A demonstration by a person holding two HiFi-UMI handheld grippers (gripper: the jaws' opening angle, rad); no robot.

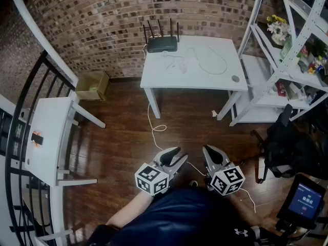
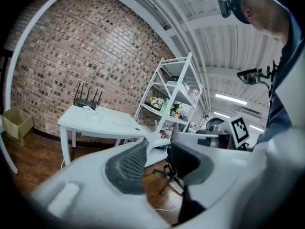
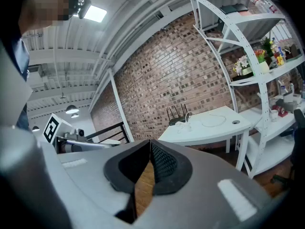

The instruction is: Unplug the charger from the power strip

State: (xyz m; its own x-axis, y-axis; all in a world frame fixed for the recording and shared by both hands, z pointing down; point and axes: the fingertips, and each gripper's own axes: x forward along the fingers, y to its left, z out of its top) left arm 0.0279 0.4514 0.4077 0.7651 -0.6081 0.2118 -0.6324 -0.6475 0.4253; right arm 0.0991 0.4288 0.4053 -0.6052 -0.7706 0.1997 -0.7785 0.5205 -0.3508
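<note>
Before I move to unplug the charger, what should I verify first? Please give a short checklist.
1. Left hand-held gripper open and empty: ok.
2. Right hand-held gripper open: not ok, jaws together, nothing between.
3. Both close to the table: not ok, they are far back over the floor.
4. Charger and strip found: cannot tell, only white cables by the router are clear.
5. Walking path free: not ok, a floor cable trails from the table.
</note>
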